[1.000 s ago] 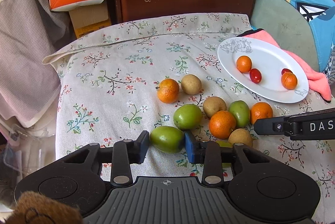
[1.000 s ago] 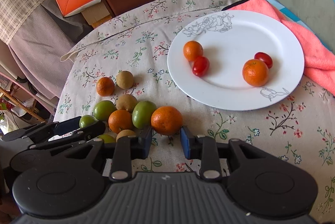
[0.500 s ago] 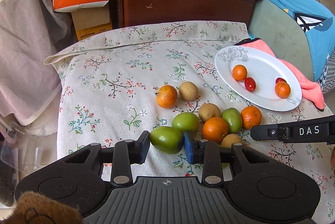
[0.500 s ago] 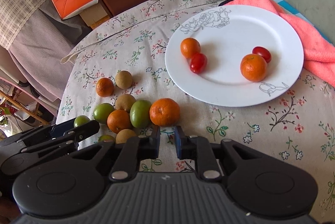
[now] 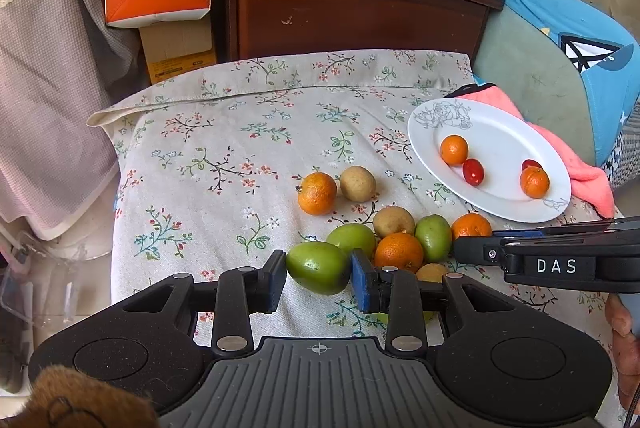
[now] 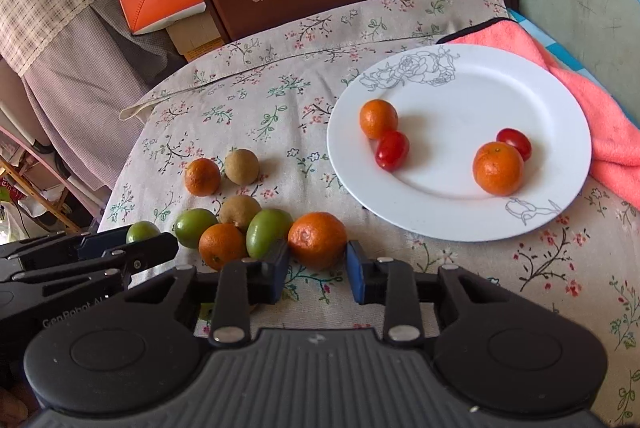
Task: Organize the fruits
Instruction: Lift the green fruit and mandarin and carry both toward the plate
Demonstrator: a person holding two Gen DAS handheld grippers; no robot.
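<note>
Left fingers grip a green fruit; right fingers, just reopened, flank an orange without pressing it.

Left wrist view: mounted behind its own fingers, angled down over the flowered cloth, close to the loose fruit, plate far right. Right wrist view: same downward tilt, nearer the plate. Shared: cloth, fruit cluster, plate, wooden cabinet.

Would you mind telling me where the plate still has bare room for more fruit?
The plate is bare in its middle, between the two orange-and-tomato pairs, and along its near rim. The cloth beside it is crowded with fruit.
</note>
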